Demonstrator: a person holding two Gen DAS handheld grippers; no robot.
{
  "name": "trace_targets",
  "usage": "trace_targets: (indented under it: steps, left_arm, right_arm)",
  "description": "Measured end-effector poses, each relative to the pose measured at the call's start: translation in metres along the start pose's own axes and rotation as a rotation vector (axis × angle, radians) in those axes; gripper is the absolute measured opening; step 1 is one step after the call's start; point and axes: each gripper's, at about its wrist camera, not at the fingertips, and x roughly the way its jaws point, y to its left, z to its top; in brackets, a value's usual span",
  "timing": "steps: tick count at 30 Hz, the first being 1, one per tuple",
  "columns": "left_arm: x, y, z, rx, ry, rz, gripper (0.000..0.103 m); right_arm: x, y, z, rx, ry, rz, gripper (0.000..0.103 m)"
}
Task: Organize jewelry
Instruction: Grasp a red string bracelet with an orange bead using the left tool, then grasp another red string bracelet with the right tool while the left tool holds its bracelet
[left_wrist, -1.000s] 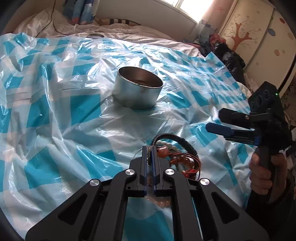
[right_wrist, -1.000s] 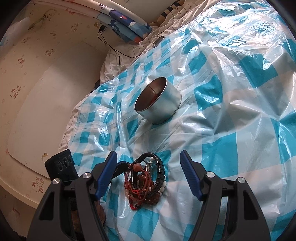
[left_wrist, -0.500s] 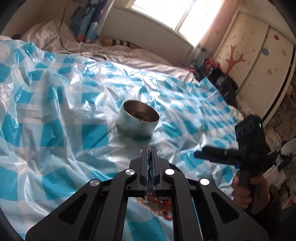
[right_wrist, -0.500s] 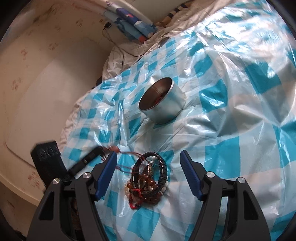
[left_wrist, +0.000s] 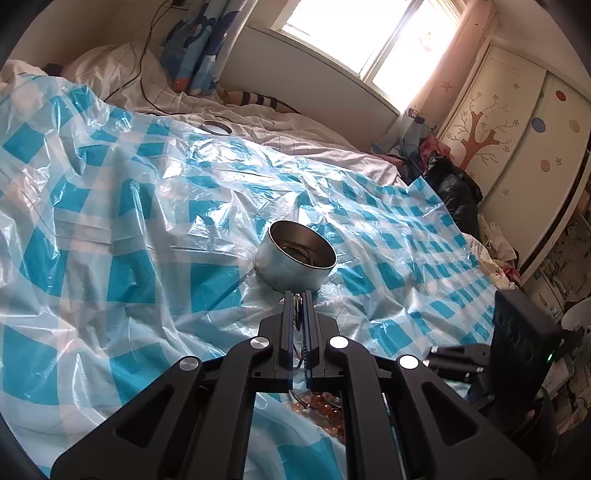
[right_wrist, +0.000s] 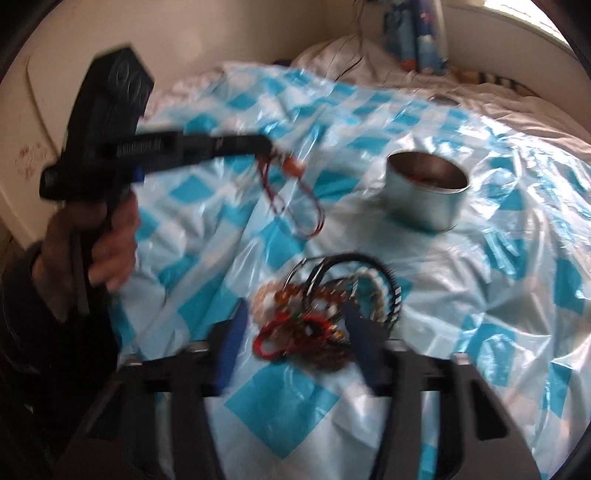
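A round metal tin (left_wrist: 295, 256) stands open on the blue-checked plastic sheet; it also shows in the right wrist view (right_wrist: 426, 190), with jewelry inside. My left gripper (left_wrist: 297, 299) is shut on a red cord necklace (right_wrist: 295, 195), which hangs from its tip (right_wrist: 264, 146) above the sheet, short of the tin. A heap of bead bracelets and black bangles (right_wrist: 332, 302) lies on the sheet. My right gripper (right_wrist: 295, 332) is open, its blue fingers either side of the heap's near edge. The right wrist view is blurred.
The plastic sheet (left_wrist: 129, 229) covers a bed and is crumpled into ridges. White bedding and a cable (left_wrist: 147, 66) lie behind it. A black bag (left_wrist: 450, 188) and a wardrobe (left_wrist: 517, 122) stand at the right.
My left gripper has lifted the red cord necklace out of the heap and carried it up toward the tin. My right gripper has swung round and dropped close to the heap.
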Motion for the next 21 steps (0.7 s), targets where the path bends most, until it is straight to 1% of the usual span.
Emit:
trace_targets:
  steps: [1,3,4,6,9,12,15,17,18,20,21]
  left_arm:
    - [0.000,0.000,0.000,-0.002,0.000,0.000,0.003]
    - [0.002,0.000,0.001,-0.002,0.001,0.002,0.003]
    - [0.001,0.000,0.001,-0.001,0.002,0.001,0.003]
    - [0.002,0.000,0.001,-0.001,0.002,0.002,0.003]
    - [0.002,0.000,0.001,-0.002,0.002,0.002,0.003]
    - [0.002,0.001,0.001,-0.002,0.002,0.003,0.003]
    - [0.002,0.001,0.001,0.000,0.002,0.002,0.003]
    - [0.002,0.001,0.001,-0.001,0.002,0.003,0.003]
    - [0.002,0.001,0.001,-0.002,0.002,0.003,0.003]
    - [0.003,0.002,0.002,-0.006,0.000,0.004,0.003]
    - [0.003,0.003,0.002,-0.008,-0.002,0.004,0.003]
  right_arm:
    - [0.002,0.002,-0.001,-0.010,0.008,-0.007,0.030]
    - [0.004,0.002,-0.002,-0.022,0.011,-0.023,0.029]
    - [0.004,0.001,-0.003,-0.025,0.012,-0.033,0.025]
    - [0.004,0.001,-0.003,-0.032,0.010,-0.061,0.023]
    - [0.003,-0.003,-0.001,-0.016,0.000,-0.100,0.023]
    - [0.004,-0.004,-0.001,-0.015,0.008,-0.101,0.030]
    - [0.010,0.000,-0.003,-0.041,0.033,-0.107,0.029]
    - [0.008,0.000,-0.003,-0.046,0.019,-0.093,0.016]
    - [0.006,0.000,-0.003,-0.043,0.008,-0.093,0.007]
    - [0.000,-0.004,-0.001,-0.023,-0.028,-0.081,0.002]
    - [-0.004,-0.006,0.000,-0.006,-0.047,-0.066,0.002]
